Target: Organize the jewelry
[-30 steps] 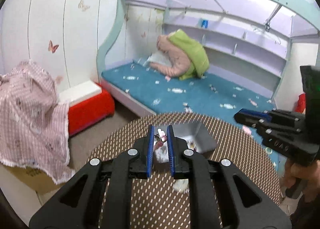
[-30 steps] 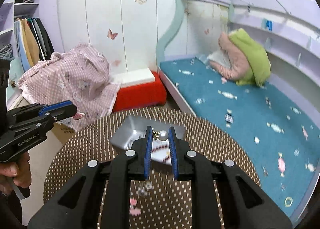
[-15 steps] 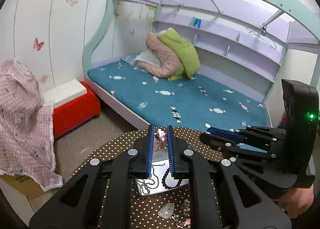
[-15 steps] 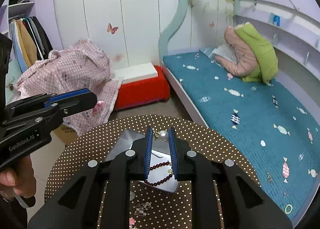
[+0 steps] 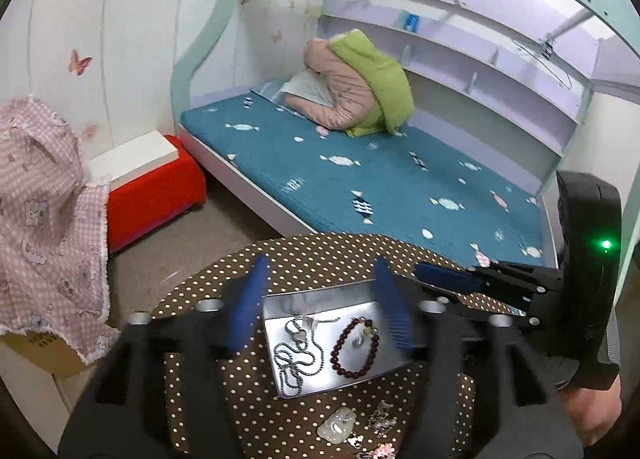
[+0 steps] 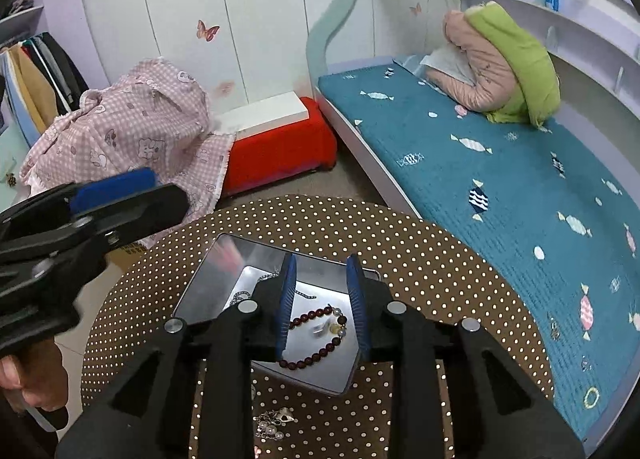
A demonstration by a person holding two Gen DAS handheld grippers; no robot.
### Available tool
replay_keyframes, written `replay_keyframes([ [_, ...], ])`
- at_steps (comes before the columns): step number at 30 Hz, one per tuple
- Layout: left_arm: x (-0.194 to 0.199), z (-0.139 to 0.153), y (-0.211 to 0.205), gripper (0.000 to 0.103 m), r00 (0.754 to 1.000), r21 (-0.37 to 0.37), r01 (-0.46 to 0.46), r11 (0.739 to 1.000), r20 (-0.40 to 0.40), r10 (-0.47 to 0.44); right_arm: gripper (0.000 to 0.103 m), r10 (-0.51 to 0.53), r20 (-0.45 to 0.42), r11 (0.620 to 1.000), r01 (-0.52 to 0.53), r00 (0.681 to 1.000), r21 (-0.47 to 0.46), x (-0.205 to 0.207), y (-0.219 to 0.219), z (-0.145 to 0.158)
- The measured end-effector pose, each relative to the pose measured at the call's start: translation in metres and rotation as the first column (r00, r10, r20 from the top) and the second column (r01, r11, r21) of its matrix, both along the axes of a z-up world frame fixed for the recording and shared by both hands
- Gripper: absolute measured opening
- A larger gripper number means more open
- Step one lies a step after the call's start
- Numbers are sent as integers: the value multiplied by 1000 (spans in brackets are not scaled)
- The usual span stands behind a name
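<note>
A silver metal tray [image 5: 280, 307] [image 6: 208, 279] sits on a round brown polka-dot table [image 5: 312, 255] [image 6: 420, 255]. In it lie a dark red bead bracelet [image 5: 354, 349] [image 6: 310, 335], a silver chain necklace [image 5: 296, 359] [image 6: 240, 295] and a small pearl piece [image 6: 326, 329]. My left gripper [image 5: 320, 303] is open and empty above the tray. My right gripper [image 6: 322, 299] is open and empty over the bracelet. Loose jewelry [image 5: 360, 427] [image 6: 274, 421] lies on the table in front of the tray.
A bed with a teal mattress [image 5: 360, 171] [image 6: 500, 179] stands behind the table. A red box with a white lid [image 5: 152, 179] [image 6: 276, 139] and a pink checked cloth [image 5: 44, 199] [image 6: 132, 127] stand to the left on the floor.
Both grippers have opened above the tray. The small pink piece left my left gripper and the pearl piece left my right gripper; the pearl piece now lies in the tray.
</note>
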State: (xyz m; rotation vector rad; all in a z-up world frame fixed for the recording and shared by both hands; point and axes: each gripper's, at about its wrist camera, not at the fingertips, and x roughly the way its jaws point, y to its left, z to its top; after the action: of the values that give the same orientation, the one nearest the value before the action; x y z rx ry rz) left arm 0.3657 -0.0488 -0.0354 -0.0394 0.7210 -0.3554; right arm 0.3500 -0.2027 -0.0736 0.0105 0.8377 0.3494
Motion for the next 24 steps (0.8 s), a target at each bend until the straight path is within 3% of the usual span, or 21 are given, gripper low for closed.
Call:
replay_keyframes([
  [2,-1,1,5,80,1000,6,-24,1000,8,24,70,-13,17,1000,13,1000,7,-3,-2,2],
  [3,-4,1,7,84,999,7,-36,999,16,36,75,-18,27,1000,18,999,10,-4,-3,3],
  [5,-9,4,11,92,998,14,-58,998,40,57,94,-37,45,999,36,998,26,-8,-6,8],
  [12,-35,18,22,98,984,69,-140,988,125,131,96,-97,81,995,94,992,35,-18,-13,20],
  [24,-94,51,36,98,947,69,-229,971,245,206,96,-130,180,990,117,975,82,-60,-26,57],
])
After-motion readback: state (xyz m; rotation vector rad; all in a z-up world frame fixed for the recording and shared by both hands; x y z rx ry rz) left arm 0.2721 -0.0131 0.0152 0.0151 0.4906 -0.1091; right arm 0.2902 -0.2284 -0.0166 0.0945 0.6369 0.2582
